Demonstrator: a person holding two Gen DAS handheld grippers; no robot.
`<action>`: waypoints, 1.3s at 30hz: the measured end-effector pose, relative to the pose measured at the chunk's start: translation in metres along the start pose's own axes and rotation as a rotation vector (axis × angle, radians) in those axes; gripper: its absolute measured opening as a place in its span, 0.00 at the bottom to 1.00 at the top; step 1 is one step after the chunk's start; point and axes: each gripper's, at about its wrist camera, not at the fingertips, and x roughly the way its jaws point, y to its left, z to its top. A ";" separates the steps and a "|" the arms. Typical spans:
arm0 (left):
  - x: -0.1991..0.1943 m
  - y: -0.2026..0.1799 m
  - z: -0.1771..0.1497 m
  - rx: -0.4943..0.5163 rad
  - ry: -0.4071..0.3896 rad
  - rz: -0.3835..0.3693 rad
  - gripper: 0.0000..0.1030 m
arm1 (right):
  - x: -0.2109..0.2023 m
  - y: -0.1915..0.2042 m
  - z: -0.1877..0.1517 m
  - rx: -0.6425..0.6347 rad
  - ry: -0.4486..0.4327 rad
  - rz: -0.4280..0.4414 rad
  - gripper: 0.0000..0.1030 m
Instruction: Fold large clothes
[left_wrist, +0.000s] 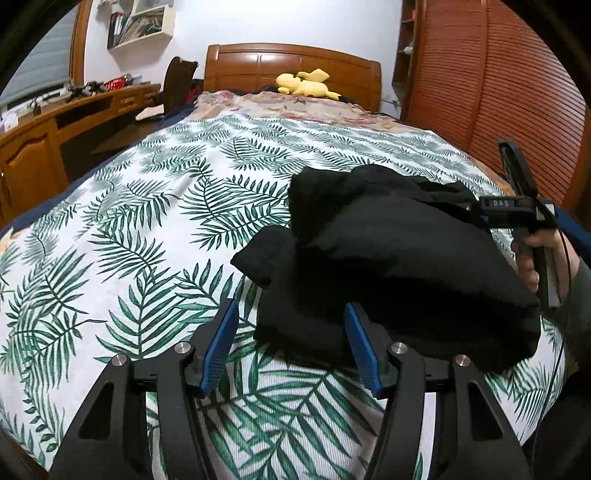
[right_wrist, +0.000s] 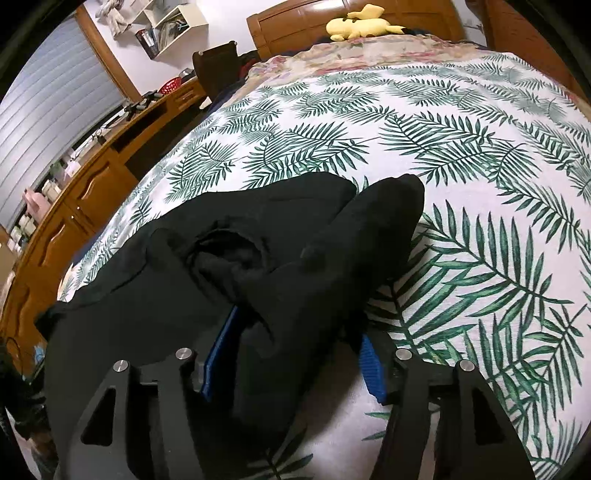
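Garment: my black garment lies bunched in a thick, rumpled heap on the bed, on the leaf-print cover, near the edge closest to me.
Left gripper: my left gripper has its blue pads spread apart; a corner of the black cloth sits between them, but the pads do not press on it.
Right gripper: my right gripper stands apart too, with a loose fold draped between the pads and over the left one, not clamped.
Handling: I judge it soft, limp and fairly bulky; it will sag and slide rather than hold a crease, and layers may drag along together.
Where to take hold: I would pinch a single outer edge or corner at each side, not the thick middle.
Risk: grabbing several layers at once would pull the heap instead of spreading it.
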 end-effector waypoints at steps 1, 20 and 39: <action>0.001 0.001 0.000 -0.009 0.003 -0.005 0.59 | 0.001 0.001 0.000 0.001 0.000 0.000 0.60; 0.010 -0.005 -0.003 -0.009 0.039 -0.030 0.16 | 0.010 0.015 0.002 -0.009 -0.006 0.024 0.48; -0.071 0.027 -0.007 -0.042 -0.142 0.025 0.04 | -0.014 0.095 0.000 -0.169 -0.140 0.109 0.21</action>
